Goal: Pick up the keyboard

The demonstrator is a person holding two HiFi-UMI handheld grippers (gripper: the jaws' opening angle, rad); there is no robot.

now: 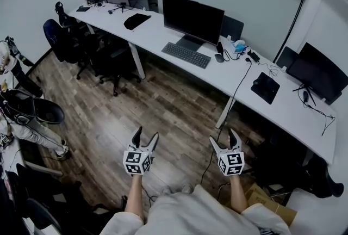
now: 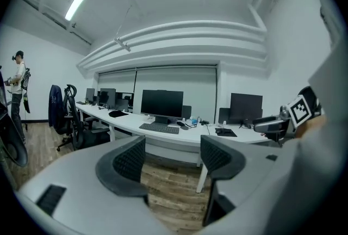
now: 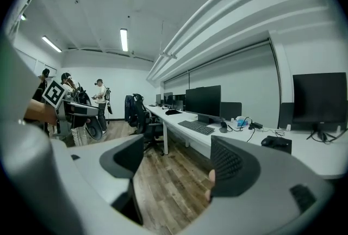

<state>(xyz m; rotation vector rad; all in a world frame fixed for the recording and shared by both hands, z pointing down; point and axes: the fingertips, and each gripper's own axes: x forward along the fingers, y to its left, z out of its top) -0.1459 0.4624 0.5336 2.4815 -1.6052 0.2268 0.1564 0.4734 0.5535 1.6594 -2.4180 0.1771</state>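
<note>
The left tool (image 1: 147, 134) and the right tool (image 1: 224, 137) have pale grey bodies and dark, pointed fingers lined with finely textured black pads (image 2: 130, 159). Each carries a white cube printed with black square markers (left cube (image 1: 137, 162), right cube (image 1: 231, 164)). The person wears a light grey, short-sleeved shirt (image 1: 190, 212).

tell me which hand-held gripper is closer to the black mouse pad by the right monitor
Right. The right hand-held gripper is before the mouse pad, slightly left; the left hand-held gripper is farther left.
</note>
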